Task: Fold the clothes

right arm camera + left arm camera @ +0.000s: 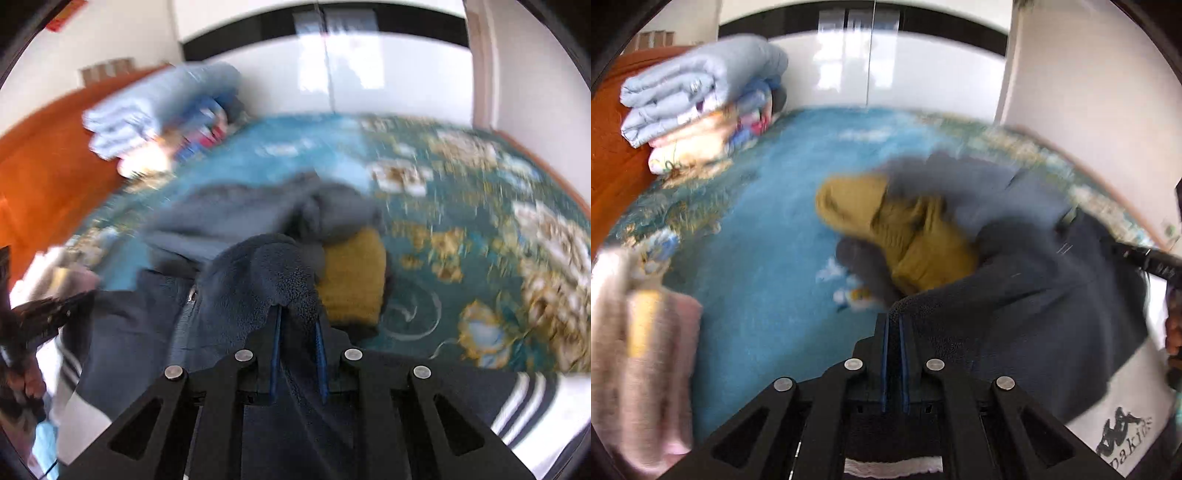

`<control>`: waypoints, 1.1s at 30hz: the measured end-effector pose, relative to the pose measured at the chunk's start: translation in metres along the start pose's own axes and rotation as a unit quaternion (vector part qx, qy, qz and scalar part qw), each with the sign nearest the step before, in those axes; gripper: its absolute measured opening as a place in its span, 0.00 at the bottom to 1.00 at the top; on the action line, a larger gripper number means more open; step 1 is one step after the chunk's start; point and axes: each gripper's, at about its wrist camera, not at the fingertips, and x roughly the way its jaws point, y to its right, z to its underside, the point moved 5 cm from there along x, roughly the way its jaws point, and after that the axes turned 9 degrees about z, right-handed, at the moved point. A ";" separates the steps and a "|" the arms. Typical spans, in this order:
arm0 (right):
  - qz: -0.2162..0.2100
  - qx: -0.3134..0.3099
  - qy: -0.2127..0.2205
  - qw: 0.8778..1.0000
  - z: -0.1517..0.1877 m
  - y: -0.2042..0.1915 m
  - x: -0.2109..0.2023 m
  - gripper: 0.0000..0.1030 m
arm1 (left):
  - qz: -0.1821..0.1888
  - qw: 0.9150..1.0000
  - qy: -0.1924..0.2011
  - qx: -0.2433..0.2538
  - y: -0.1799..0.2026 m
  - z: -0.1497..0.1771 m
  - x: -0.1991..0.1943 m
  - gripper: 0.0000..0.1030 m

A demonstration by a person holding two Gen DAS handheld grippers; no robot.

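A dark navy fleece garment [1027, 295] hangs between both grippers above a bed with a blue floral cover [768, 221]. My left gripper [894, 317] is shut on an edge of the fleece. My right gripper [297, 314] is shut on a thick fold of the same fleece [266, 284]. A mustard-yellow garment [905, 232] lies crumpled on the bed under grey-blue cloth [960, 184]; it also shows in the right wrist view [351, 277]. Both views are blurred by motion.
A stack of folded blankets, light blue on top [701, 92], sits at the bed's far left by an orange headboard [613, 147]. A pink and beige folded pile [639, 350] lies at the near left. A white wardrobe [868, 66] stands behind the bed.
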 end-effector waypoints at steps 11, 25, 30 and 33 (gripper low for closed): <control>-0.034 0.081 0.053 0.995 0.007 0.064 -0.073 0.51 | 0.021 0.998 0.020 -0.052 -0.007 0.013 -0.033 0.25; 0.076 0.490 0.058 0.866 0.182 0.393 -0.147 0.59 | 0.033 0.976 0.131 -0.172 -0.047 0.074 -0.150 0.63; 0.051 0.536 0.062 0.841 0.180 0.406 -0.111 0.59 | 0.004 0.969 0.133 -0.207 -0.063 0.097 -0.170 0.63; 0.051 0.519 0.063 0.851 0.167 0.403 -0.102 0.07 | -0.014 0.964 0.135 -0.227 -0.073 0.110 -0.183 0.63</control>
